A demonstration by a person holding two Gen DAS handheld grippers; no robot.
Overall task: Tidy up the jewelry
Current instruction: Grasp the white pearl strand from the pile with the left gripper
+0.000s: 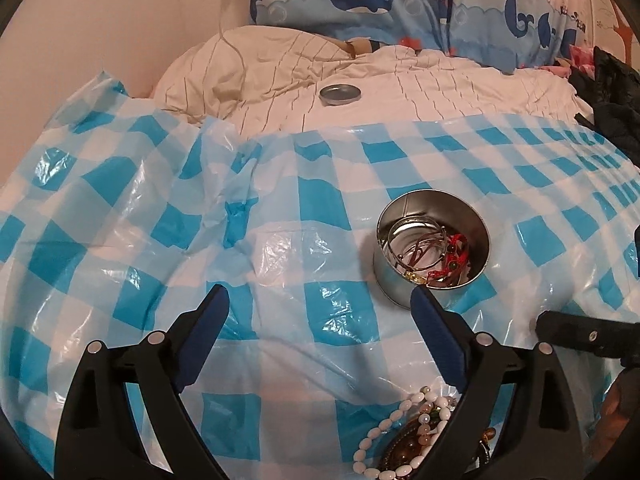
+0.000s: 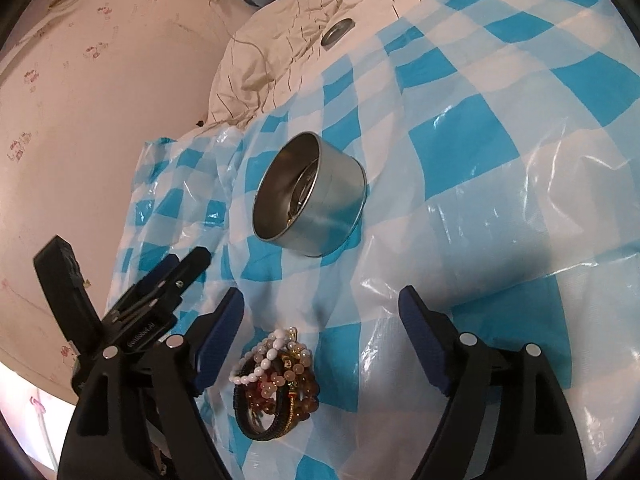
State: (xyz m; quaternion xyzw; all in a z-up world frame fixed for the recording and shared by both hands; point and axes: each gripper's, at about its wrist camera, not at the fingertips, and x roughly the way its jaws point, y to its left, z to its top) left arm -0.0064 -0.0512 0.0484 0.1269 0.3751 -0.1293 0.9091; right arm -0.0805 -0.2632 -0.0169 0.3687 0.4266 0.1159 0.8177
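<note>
A round silver tin (image 1: 432, 248) stands open on the blue-and-white checked plastic sheet (image 1: 160, 240); it holds metal bangles and a red beaded bracelet (image 1: 454, 254). The tin also shows in the right wrist view (image 2: 316, 200). A pile of bracelets (image 2: 276, 376), with white beads, amber beads and a dark band, lies on the sheet. My right gripper (image 2: 322, 300) is open just above the pile. My left gripper (image 1: 320, 294) is open and empty, left of the tin; the pile (image 1: 404, 436) lies under its right finger. The left gripper also appears in the right wrist view (image 2: 176, 268).
The tin's lid (image 1: 340, 94) lies on the crumpled cream quilt (image 1: 280, 68) behind the sheet. A whale-print blue pillow (image 1: 400, 0) is at the back. Dark clothing (image 1: 612, 96) lies at the right. A pink wall (image 2: 100, 100) runs along the left.
</note>
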